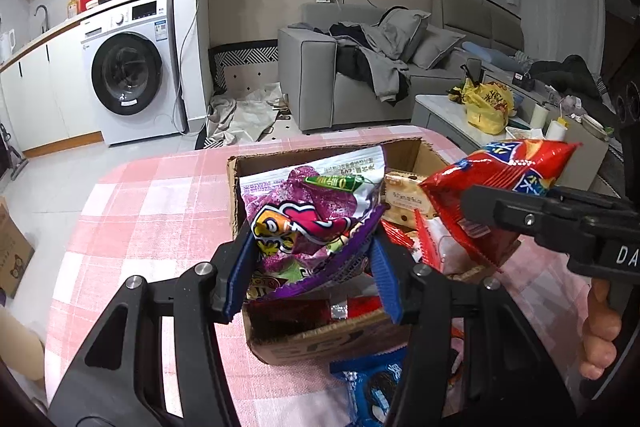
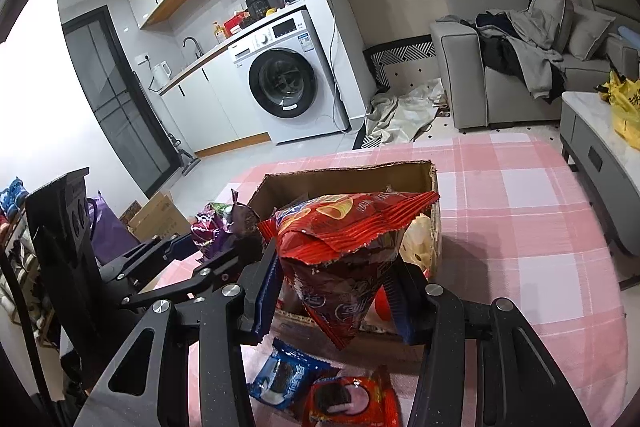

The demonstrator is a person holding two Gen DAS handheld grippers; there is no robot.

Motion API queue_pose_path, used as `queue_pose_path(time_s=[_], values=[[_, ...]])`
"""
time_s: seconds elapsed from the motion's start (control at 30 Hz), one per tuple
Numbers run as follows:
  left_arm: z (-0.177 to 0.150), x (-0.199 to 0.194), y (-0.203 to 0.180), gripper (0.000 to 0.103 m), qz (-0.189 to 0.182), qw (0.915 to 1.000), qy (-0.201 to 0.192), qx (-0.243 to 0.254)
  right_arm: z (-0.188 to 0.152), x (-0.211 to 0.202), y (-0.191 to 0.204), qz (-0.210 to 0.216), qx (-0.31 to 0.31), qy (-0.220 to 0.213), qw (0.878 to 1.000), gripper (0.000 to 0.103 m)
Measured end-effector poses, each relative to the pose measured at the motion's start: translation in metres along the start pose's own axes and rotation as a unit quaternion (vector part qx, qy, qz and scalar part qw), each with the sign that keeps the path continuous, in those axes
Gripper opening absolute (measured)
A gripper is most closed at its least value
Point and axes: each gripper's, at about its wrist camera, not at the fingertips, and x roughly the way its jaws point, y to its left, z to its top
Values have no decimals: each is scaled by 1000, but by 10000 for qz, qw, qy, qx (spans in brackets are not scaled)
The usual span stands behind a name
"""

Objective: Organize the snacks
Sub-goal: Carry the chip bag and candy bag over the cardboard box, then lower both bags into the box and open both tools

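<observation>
My left gripper (image 1: pixel 310 277) is shut on a purple snack bag (image 1: pixel 308 223) and holds it over the near end of an open cardboard box (image 1: pixel 312 343) on the pink checked table. My right gripper (image 2: pixel 334 301) is shut on a red chip bag (image 2: pixel 344 251), also above the box (image 2: pixel 348 173). The red bag (image 1: pixel 496 187) and right gripper (image 1: pixel 476 207) show at the right of the left wrist view. The purple bag (image 2: pixel 218 225) and left gripper (image 2: pixel 208 251) show at the left of the right wrist view. Several small snack packs (image 1: pixel 404 203) lie inside the box.
A blue cookie pack (image 2: pixel 286 375) and a red cookie pack (image 2: pixel 348 401) lie on the tablecloth (image 2: pixel 520 227) in front of the box. A grey sofa (image 1: pixel 360 75), a low table with a yellow bag (image 1: pixel 488 103) and a washing machine (image 1: pixel 132 75) stand beyond.
</observation>
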Motion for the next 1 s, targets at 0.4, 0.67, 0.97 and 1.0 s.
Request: queue_pose_path(time_s=[0.4,0.67,0.97,1.0], values=[[8,27,-2,50,16,10000,-37,26,8,25,-5,-16,17,123,9999,47],[11,42,-7,50,-96,10000,1,1,15,40,-11,-101,122,160,9997,47],[7,74,-8,50,-90,9997,228,-7,18,59,-17,-164,410,248,9987,48],[7,76,-8,50,-76,9997,225,13,19,61,-16,-194,379,234,9988,48]])
